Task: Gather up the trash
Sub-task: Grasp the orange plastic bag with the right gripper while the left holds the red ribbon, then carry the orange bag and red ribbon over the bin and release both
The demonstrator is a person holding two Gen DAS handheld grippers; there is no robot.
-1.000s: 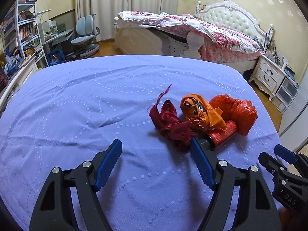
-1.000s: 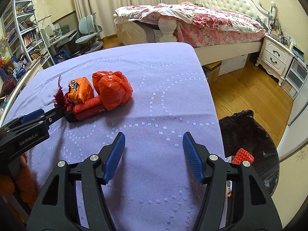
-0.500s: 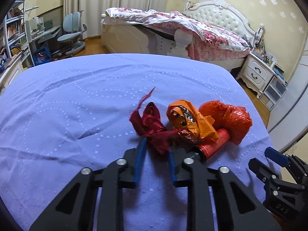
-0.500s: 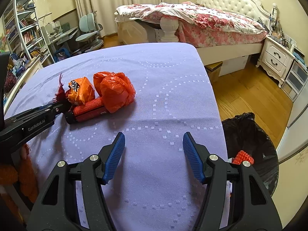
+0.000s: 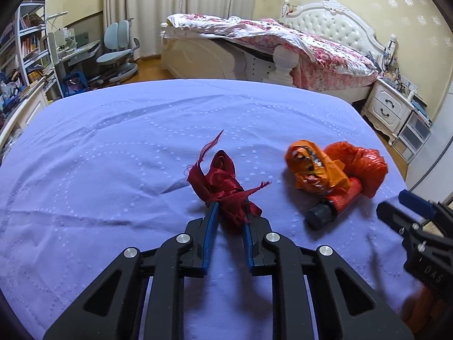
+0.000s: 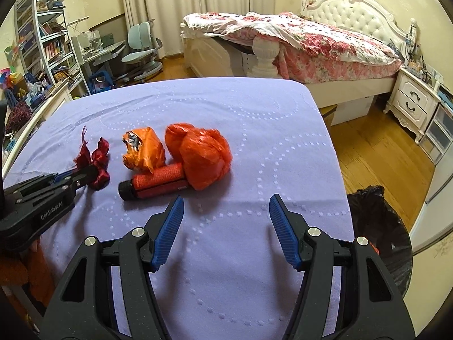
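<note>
My left gripper (image 5: 230, 212) is shut on a crumpled dark red ribbon (image 5: 223, 181) on the purple tablecloth (image 5: 113, 155); both also show in the right wrist view, the ribbon (image 6: 94, 160) at the left. To its right lie an orange wrapper (image 5: 311, 167), a red orange plastic bag (image 5: 359, 167) and a red bottle with a black cap (image 5: 334, 201). My right gripper (image 6: 225, 212) is open and empty, hovering near the table's right side, in front of the bag (image 6: 203, 155) and bottle (image 6: 157, 182).
A black-lined trash bin (image 6: 379, 235) stands on the wood floor beside the table's right edge. A bed (image 6: 297, 45), nightstand (image 6: 413, 104), desk chair (image 6: 141, 48) and bookshelves (image 6: 42, 42) are behind the table.
My left gripper closed from wide open onto the red ribbon and pulled it left, away from the orange wrapper. My right gripper stayed open and moved slightly closer to the trash pile.
</note>
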